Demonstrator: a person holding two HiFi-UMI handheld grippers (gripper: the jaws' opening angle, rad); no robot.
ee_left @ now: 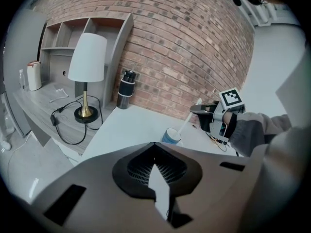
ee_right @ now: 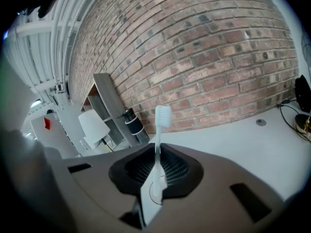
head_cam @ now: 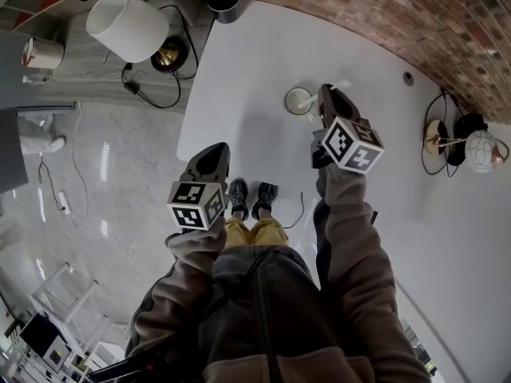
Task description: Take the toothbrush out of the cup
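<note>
- The right hand-held gripper (ee_right: 156,152) is shut tight on the thin white plastic toothbrush (ee_right: 162,116), ready to lift it.
- The toothbrush's bottom end leans in the small round pale cup (ee_left: 171,136) on the white bench (head_cam: 239,70).
- The left hand-held gripper (ee_left: 154,152) hangs closed and empty, at the bench's near edge.

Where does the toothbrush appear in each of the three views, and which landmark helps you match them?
Head view: the toothbrush is above centre, at the tip of the right gripper, next to the cup.
Left gripper view: right of centre, slanting from the cup up to the right gripper.
Right gripper view: centre, upright, clamped between that gripper's jaws.
Shared landmark: the white lamp.
</note>
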